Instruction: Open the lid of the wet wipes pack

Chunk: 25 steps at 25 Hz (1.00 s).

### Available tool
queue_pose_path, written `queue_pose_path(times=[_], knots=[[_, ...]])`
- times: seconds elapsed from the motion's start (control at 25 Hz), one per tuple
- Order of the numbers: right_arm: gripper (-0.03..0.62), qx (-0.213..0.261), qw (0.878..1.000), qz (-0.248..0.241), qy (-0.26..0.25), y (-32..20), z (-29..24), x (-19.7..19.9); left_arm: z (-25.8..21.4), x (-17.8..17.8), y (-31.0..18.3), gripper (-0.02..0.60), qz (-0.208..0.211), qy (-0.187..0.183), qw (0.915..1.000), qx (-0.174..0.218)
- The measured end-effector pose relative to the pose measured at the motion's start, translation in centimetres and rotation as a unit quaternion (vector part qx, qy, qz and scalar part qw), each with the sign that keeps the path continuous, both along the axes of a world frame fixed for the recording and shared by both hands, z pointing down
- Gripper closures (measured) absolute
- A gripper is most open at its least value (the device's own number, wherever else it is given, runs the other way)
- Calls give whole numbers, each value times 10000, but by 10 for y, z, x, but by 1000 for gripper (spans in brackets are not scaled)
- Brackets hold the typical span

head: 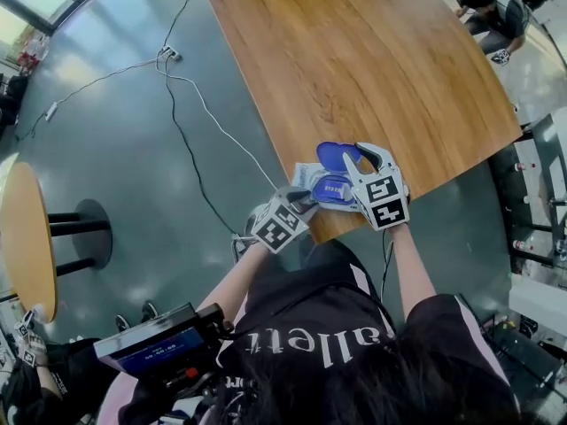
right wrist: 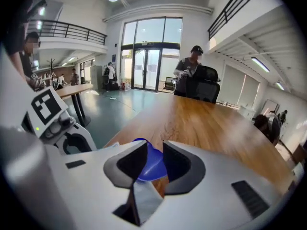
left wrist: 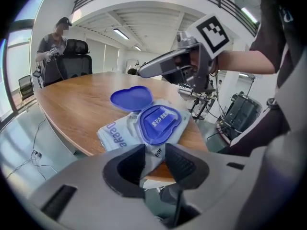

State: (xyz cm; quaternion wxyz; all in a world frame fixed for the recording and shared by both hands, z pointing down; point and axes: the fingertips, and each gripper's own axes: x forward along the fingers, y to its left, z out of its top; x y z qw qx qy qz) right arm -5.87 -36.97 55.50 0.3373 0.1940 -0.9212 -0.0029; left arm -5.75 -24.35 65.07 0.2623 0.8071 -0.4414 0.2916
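Note:
The wet wipes pack (head: pixel 312 181) lies at the near edge of the wooden table (head: pixel 372 60). Its blue lid (head: pixel 336 155) is flipped open and lies back flat, clear of the blue frame (left wrist: pixel 160 119). In the left gripper view the lid (left wrist: pixel 132 98) sits beyond the pack (left wrist: pixel 117 132). My left gripper (left wrist: pixel 154 156) is shut on the pack's near edge, which hangs over the table edge. My right gripper (head: pixel 365 152) hovers just above the lid, apart from it. In the right gripper view its jaws (right wrist: pixel 154 163) stand a narrow gap apart, and the lid (right wrist: pixel 152 166) shows through the gap.
Most of the table beyond the pack is bare wood. Cables (head: pixel 190 104) run over the grey floor on the left, beside a round table (head: pixel 25 237). A person sits by an office chair (right wrist: pixel 204 87) at the table's far end.

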Motion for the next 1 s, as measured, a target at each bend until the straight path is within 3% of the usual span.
queue_pose_path(times=[0.16, 0.4, 0.56, 0.72, 0.8, 0.92, 1.0], knots=[[488, -217, 9989, 342, -230, 39, -11, 14, -13, -11, 11, 451, -79, 105, 9999, 70], [488, -700, 9884, 1083, -808, 92, -19, 34, -64, -10, 30, 451, -469, 1060, 9926, 361], [488, -963, 9797, 1403, -1060, 127, -20, 39, -93, -12, 48, 451, -364, 1325, 9885, 626], [488, -922, 9754, 1617, -1183, 161, -24, 37, -119, -17, 74, 463, -212, 1666, 9829, 759], [488, -916, 9718, 1751, -1286, 183, -29, 35, -130, -22, 92, 481, -175, 1788, 9802, 836], [488, -940, 9649, 1985, -1439, 220, -32, 34, -139, -30, 122, 563, -93, 1839, 9783, 948], [488, -941, 9598, 2167, -1514, 243, -34, 34, -141, -34, 141, 575, 5, 1876, 9777, 944]])
